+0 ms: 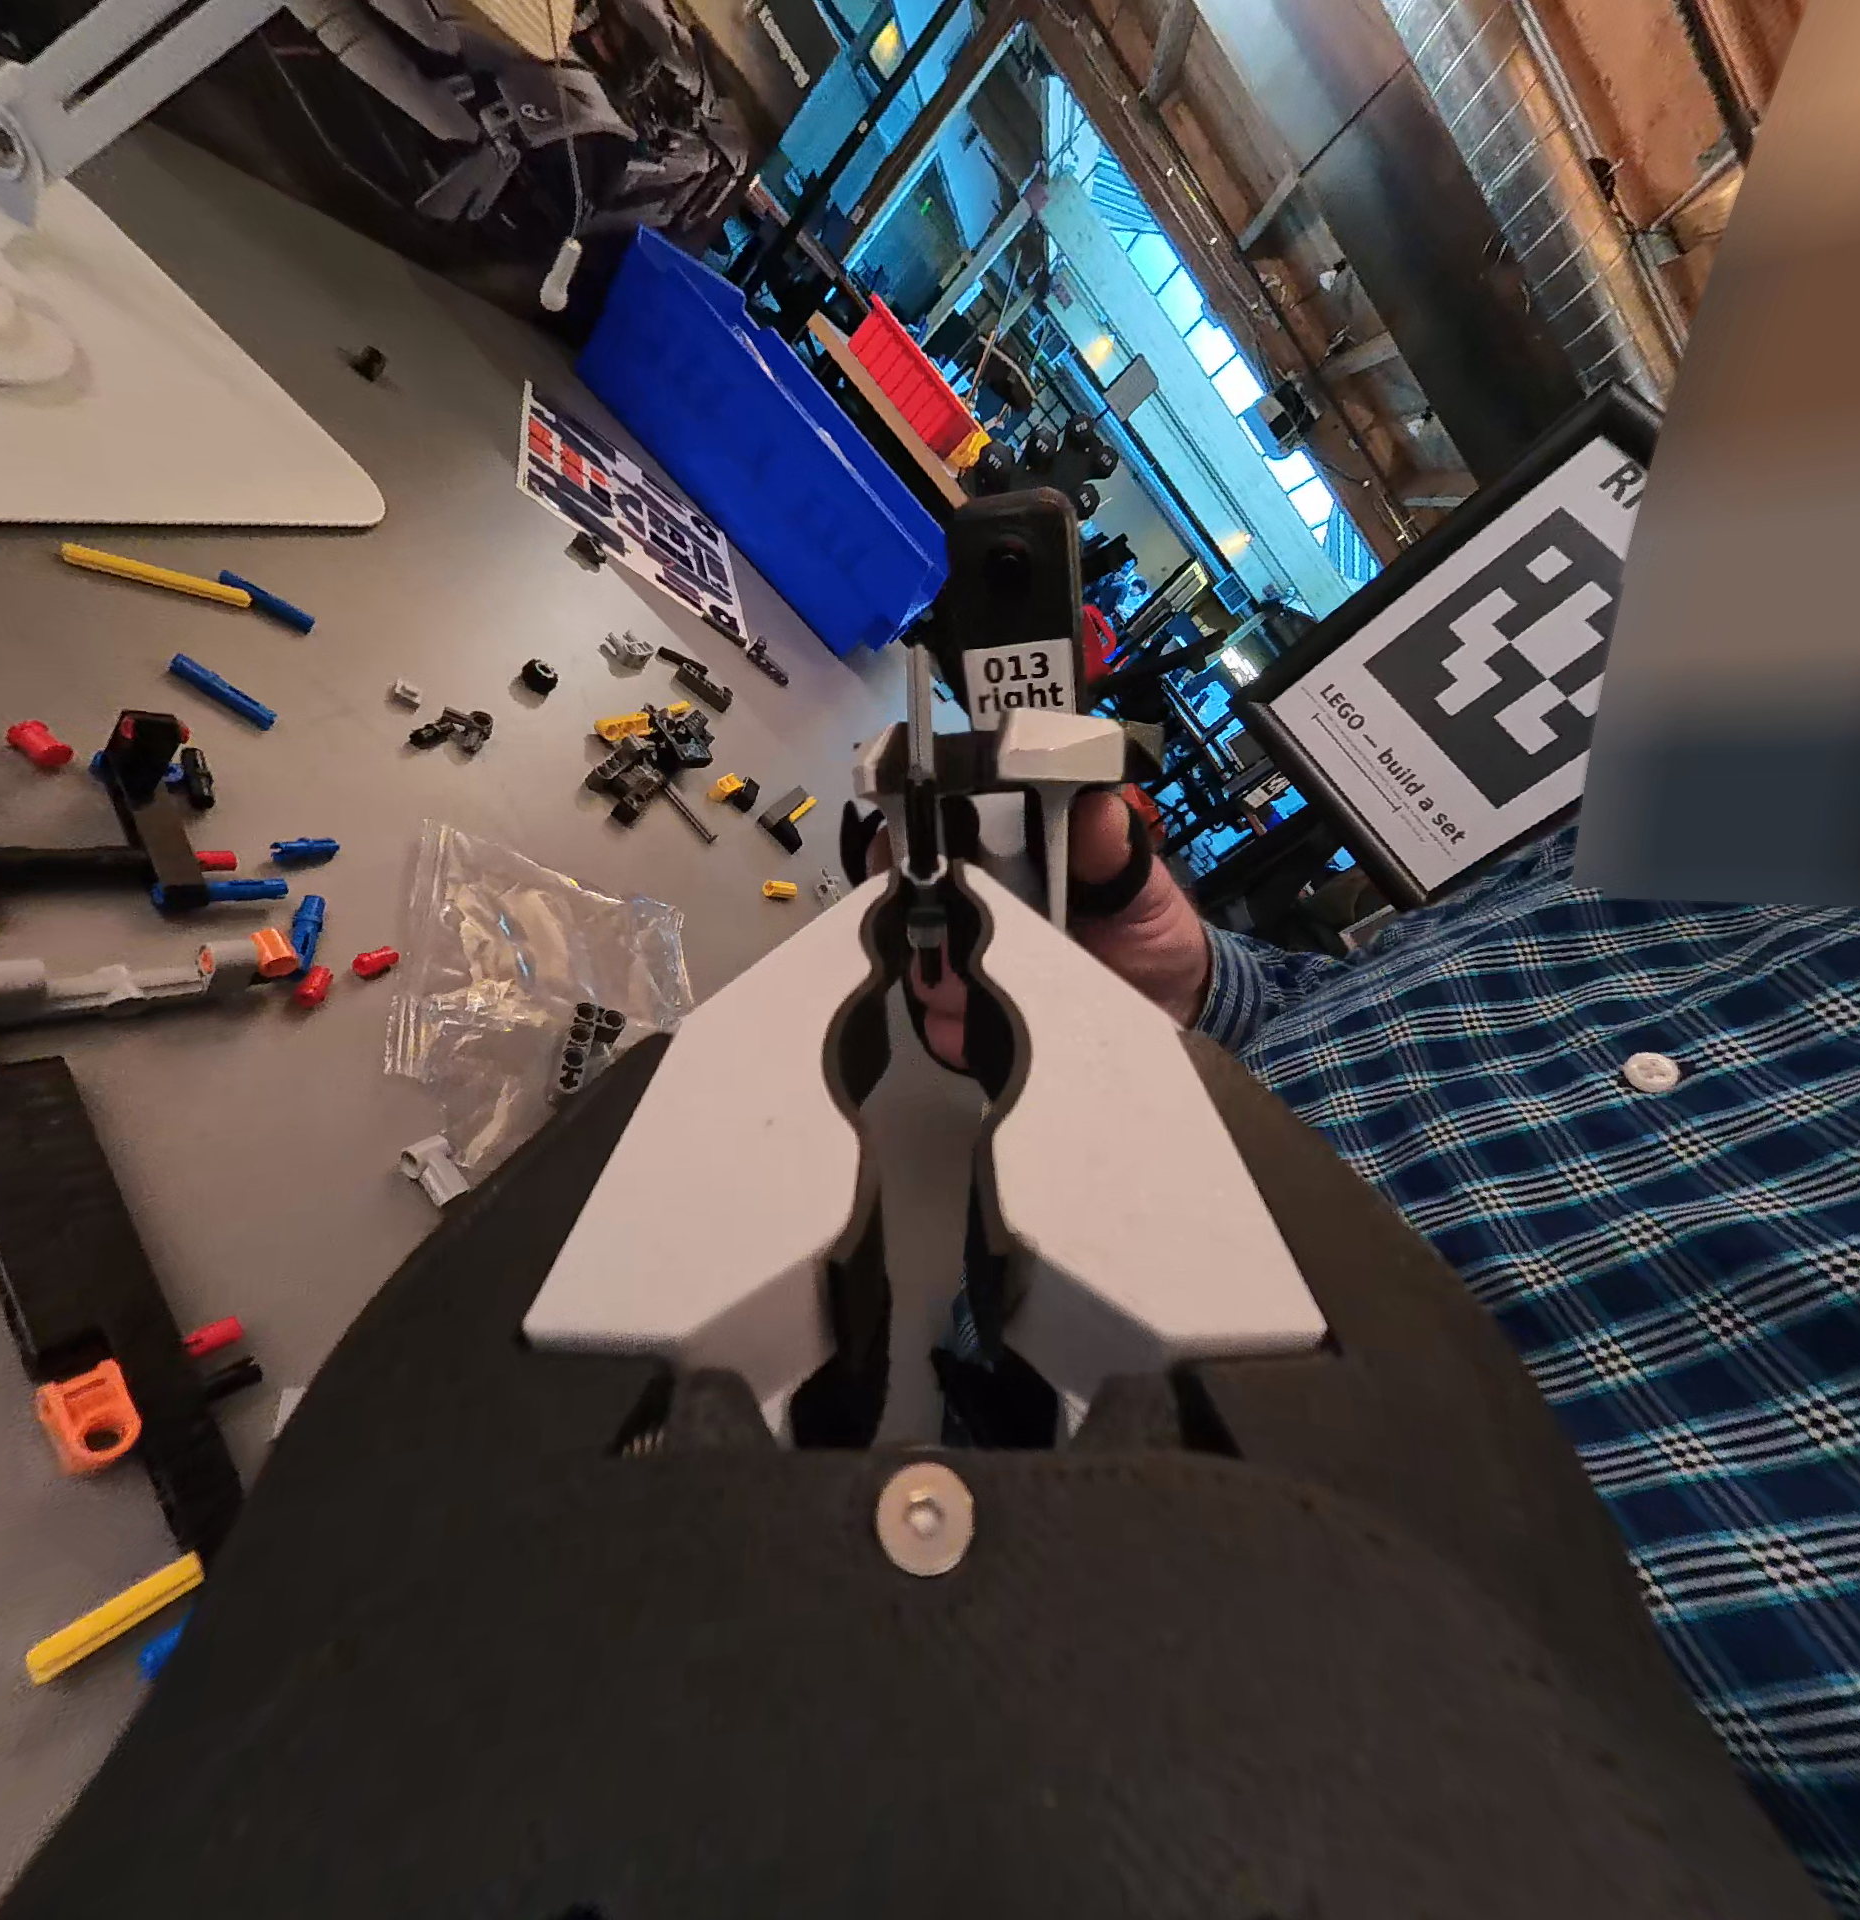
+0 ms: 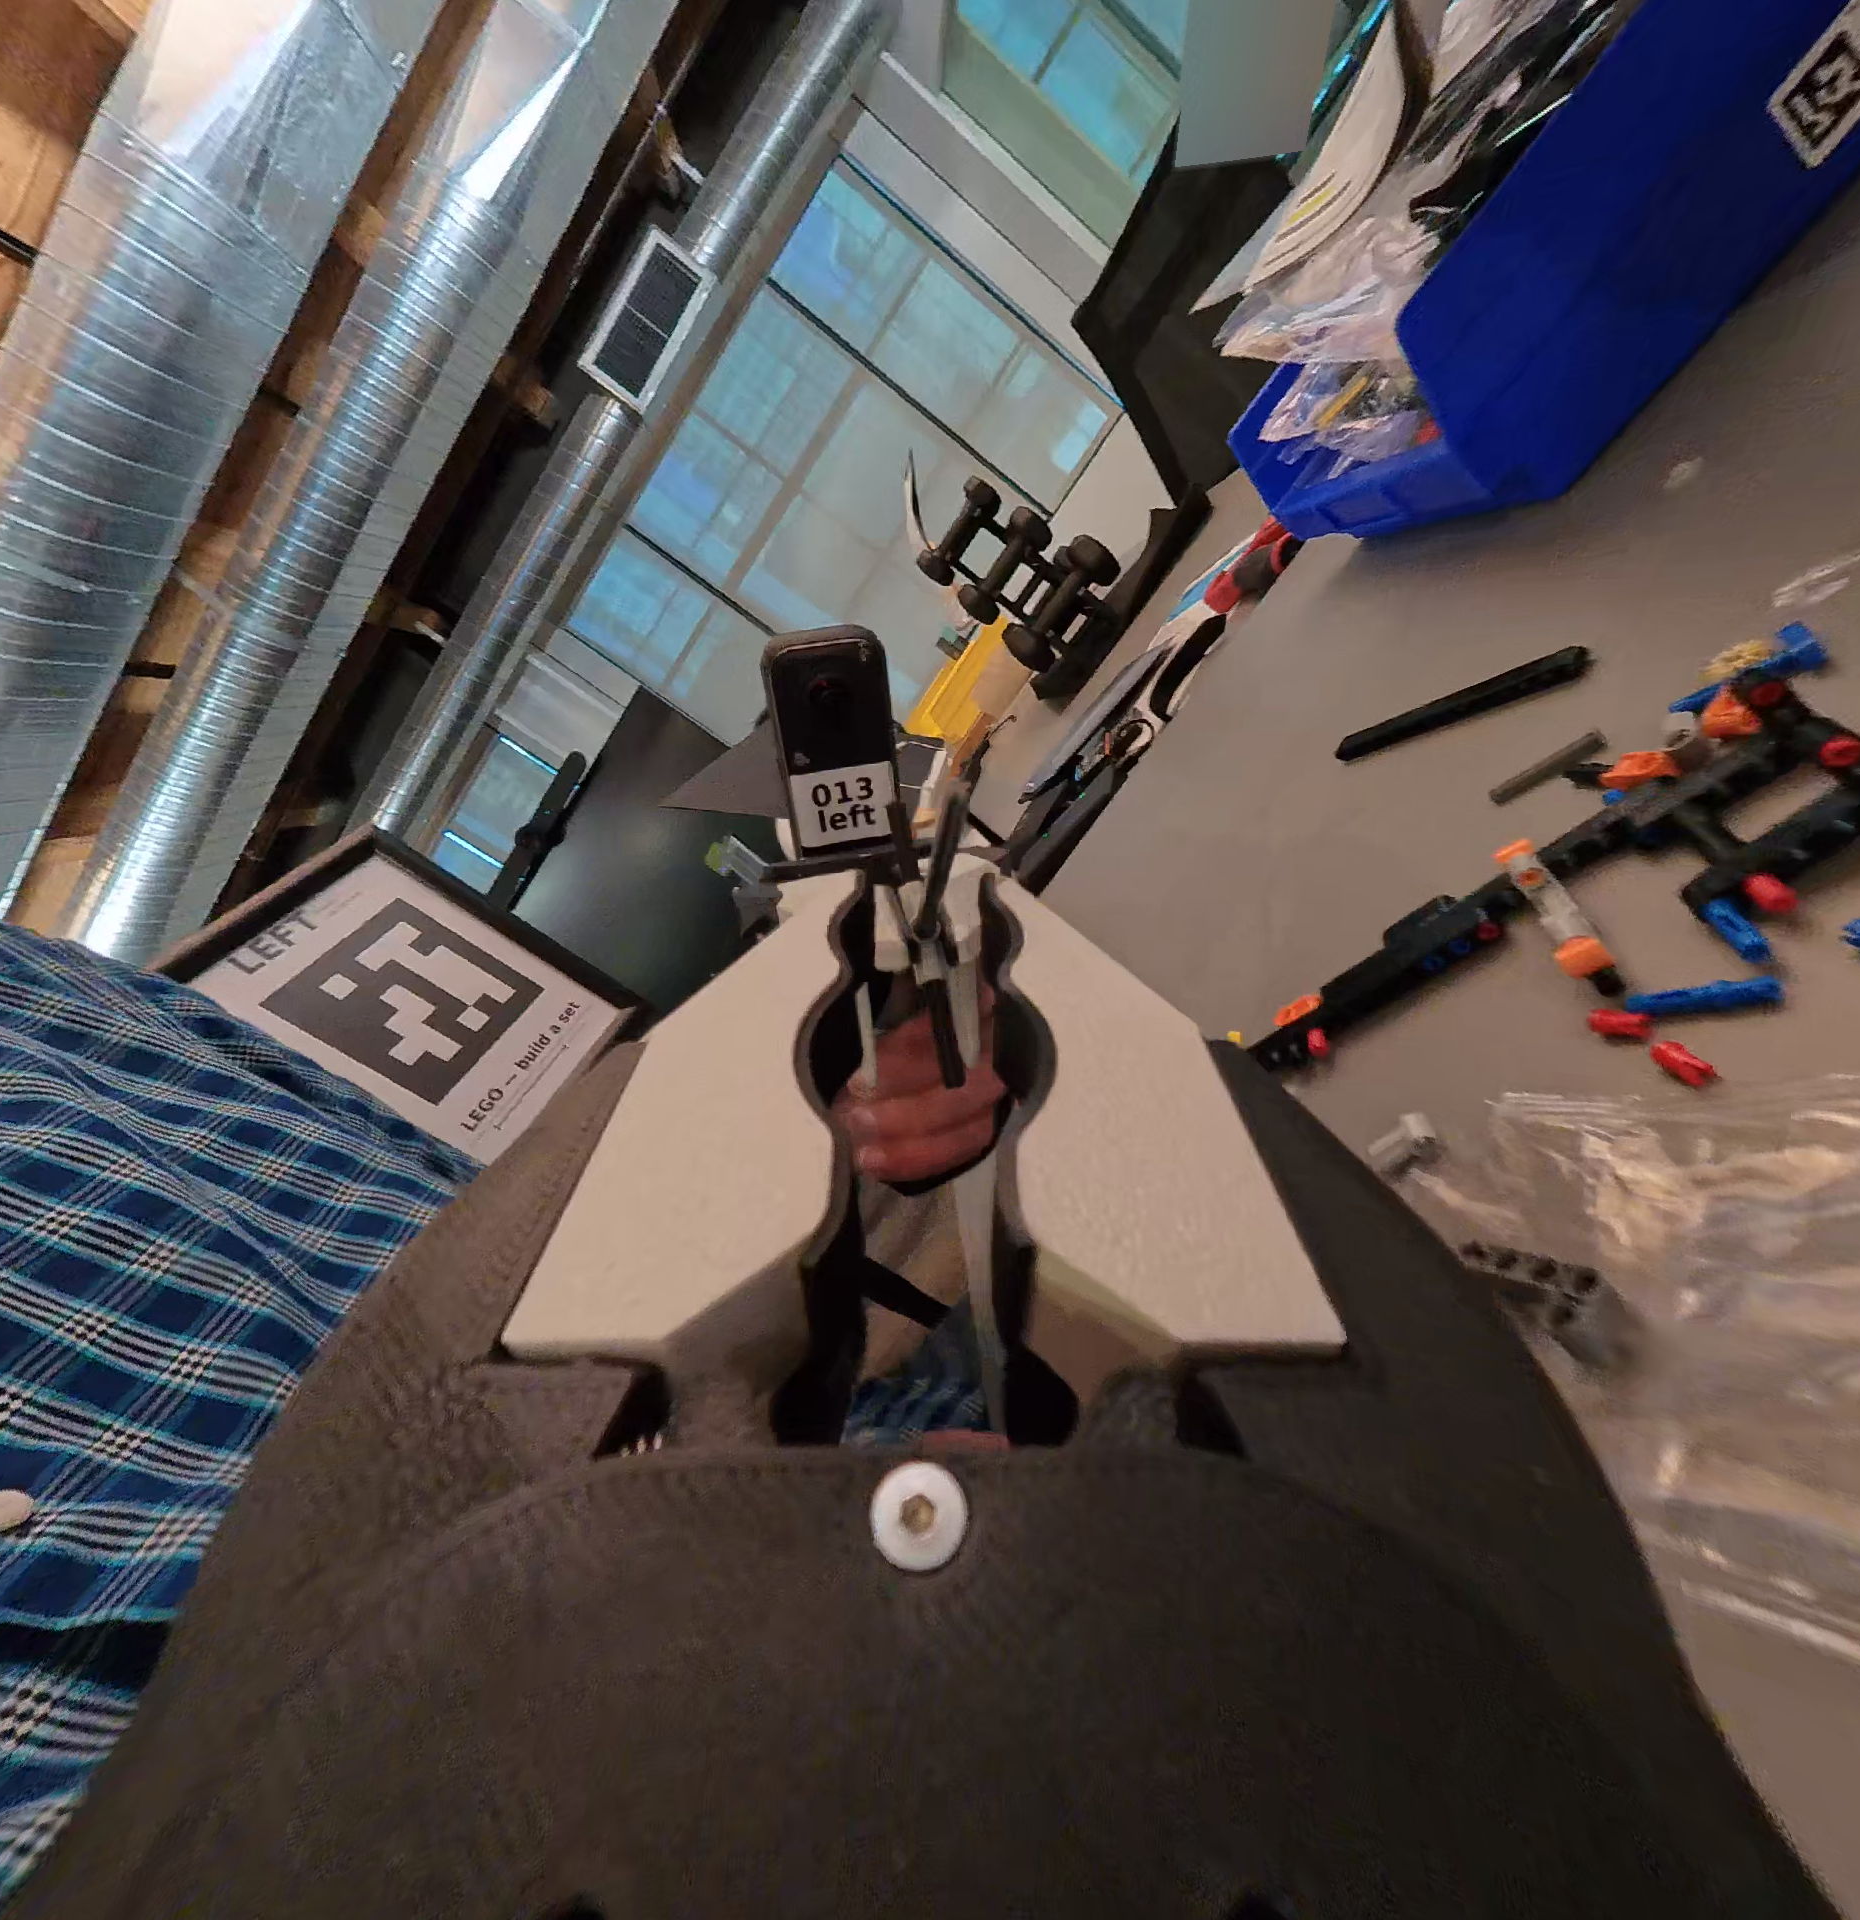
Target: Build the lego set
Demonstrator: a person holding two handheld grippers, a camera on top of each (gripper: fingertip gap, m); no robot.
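The left tool [image 1: 924, 904] and the right tool [image 2: 921, 925] meet tip to tip in mid-air, raised above the tabletop [image 1: 313, 769]. Each is closed on a thin black axle [image 1: 921, 831] carrying a small grey piece, so both appear clamped on the same little part.

The risk, as a judgement, lies in that shared grip: if the two tools twist or pull out of line, the slender axle could slip, spring free and fall among the loose parts, or bind instead of seating.

At nine o'clock in the left wrist view lies a clear plastic bag [image 1: 531, 997] near the tool, then scattered blue, red and yellow pins and a small dark sub-assembly [image 1: 651, 764]. The larger black frame [image 2: 1726, 790] of the set lies at two o'clock in the right wrist view. Farther off sit a sticker sheet [image 1: 625, 509] and a blue bin [image 1: 760, 447]. Beyond are big windows and silver ducts [image 2: 230, 436].
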